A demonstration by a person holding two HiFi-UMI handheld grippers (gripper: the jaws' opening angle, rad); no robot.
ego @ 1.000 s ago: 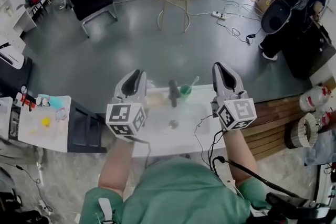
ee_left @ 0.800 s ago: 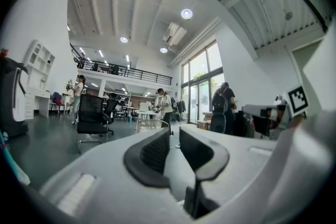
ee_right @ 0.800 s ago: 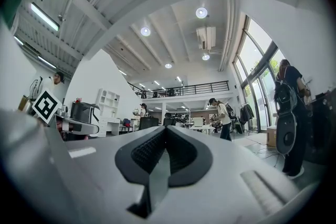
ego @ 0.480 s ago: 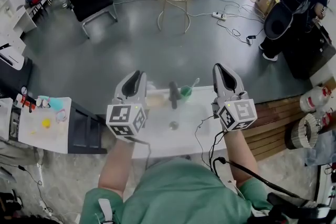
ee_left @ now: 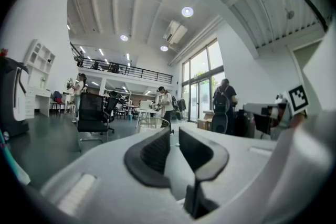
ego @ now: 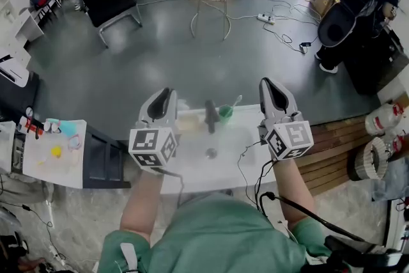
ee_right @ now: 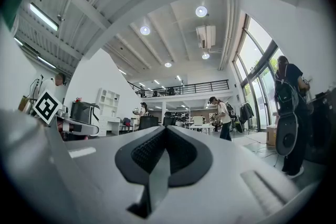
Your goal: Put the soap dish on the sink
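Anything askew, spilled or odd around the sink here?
Nothing stands out. The green cup stands upright beside the faucet on the white sink. No spill shows, and the left hand-held gripper and right hand-held gripper hold nothing.

Smooth white sink (ego: pixel 192 166), wooden slatted bench (ego: pixel 333 137)

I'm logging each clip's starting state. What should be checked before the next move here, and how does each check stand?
1. Left gripper empty: ok. Fingers slightly apart, nothing between them.
2. Right gripper empty: ok. Fingers together on nothing.
3. Soap dish located: cannot tell. A pale object lies on the sink beside the faucet, too small to identify.
4. Free room on the sink: ok. Bare surface around the drain.
5. Cable out of the way: not ok. It trails across the sink's right side.
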